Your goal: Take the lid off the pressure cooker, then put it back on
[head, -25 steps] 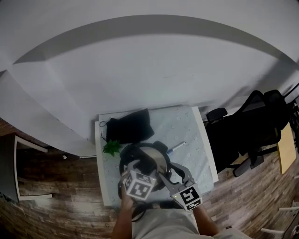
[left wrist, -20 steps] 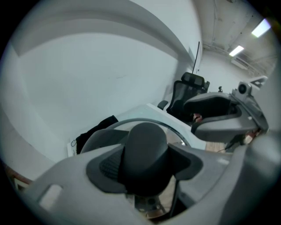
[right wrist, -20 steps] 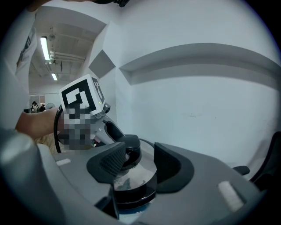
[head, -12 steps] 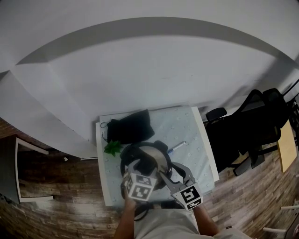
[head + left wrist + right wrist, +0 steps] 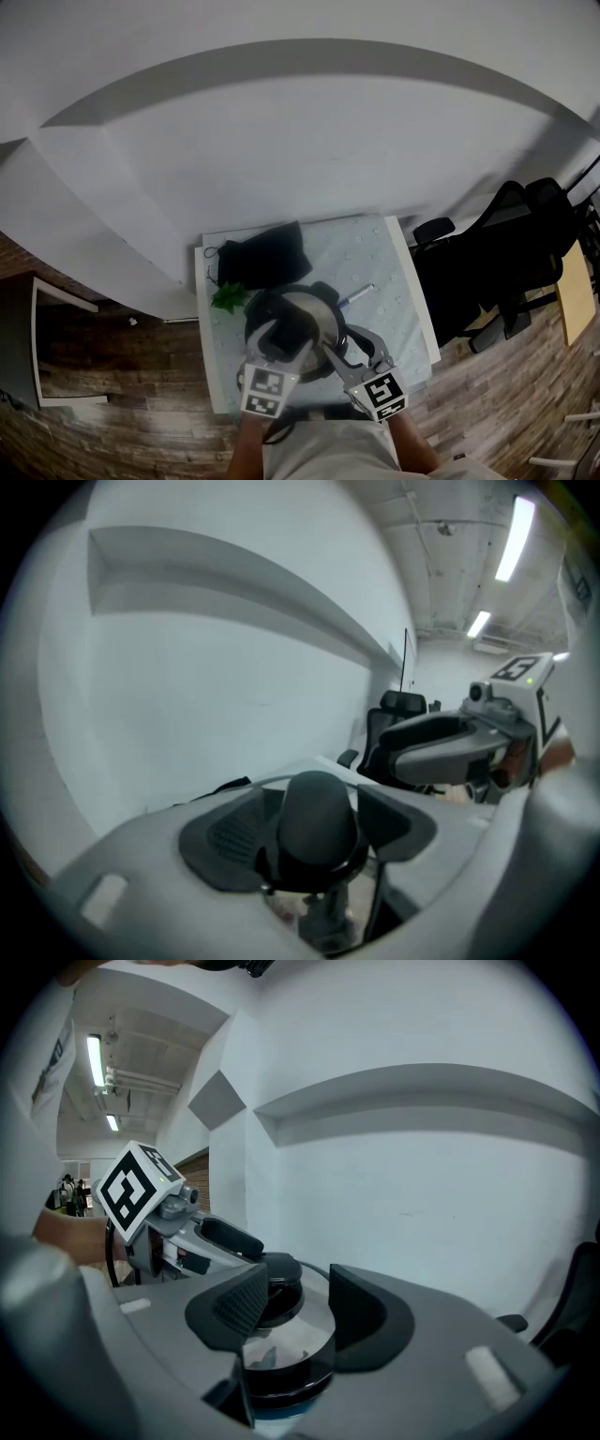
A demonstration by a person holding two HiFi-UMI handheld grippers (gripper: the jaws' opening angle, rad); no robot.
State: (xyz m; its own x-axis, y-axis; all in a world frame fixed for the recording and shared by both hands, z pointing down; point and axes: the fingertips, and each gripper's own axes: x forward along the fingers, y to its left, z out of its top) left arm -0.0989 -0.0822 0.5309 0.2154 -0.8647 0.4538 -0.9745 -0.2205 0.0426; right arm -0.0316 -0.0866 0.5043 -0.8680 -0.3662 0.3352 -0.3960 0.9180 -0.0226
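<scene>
The pressure cooker (image 5: 302,319) stands on the near half of the table with its steel lid (image 5: 281,1335) on it. In the left gripper view the lid's black knob (image 5: 319,822) sits between the jaws of my left gripper (image 5: 314,819). Those jaws are opening, and their pads stand off the knob. The right gripper view shows one left finger (image 5: 228,1236) hanging just over the knob (image 5: 272,1283). My right gripper (image 5: 291,1305) reaches in from the right (image 5: 349,339), shut on the cooker's black side handle (image 5: 281,1380).
The table (image 5: 394,272) has a pale blue dotted cloth. A black pouch (image 5: 262,255), a small green plant (image 5: 226,297) and a pen (image 5: 354,296) lie behind the cooker. A black office chair (image 5: 506,253) stands to the right; a white wall is behind.
My left gripper has tipped back and risen over the knob, its marker cube swinging toward me, and its jaws have widened. The right gripper and the cooker have stayed put.
</scene>
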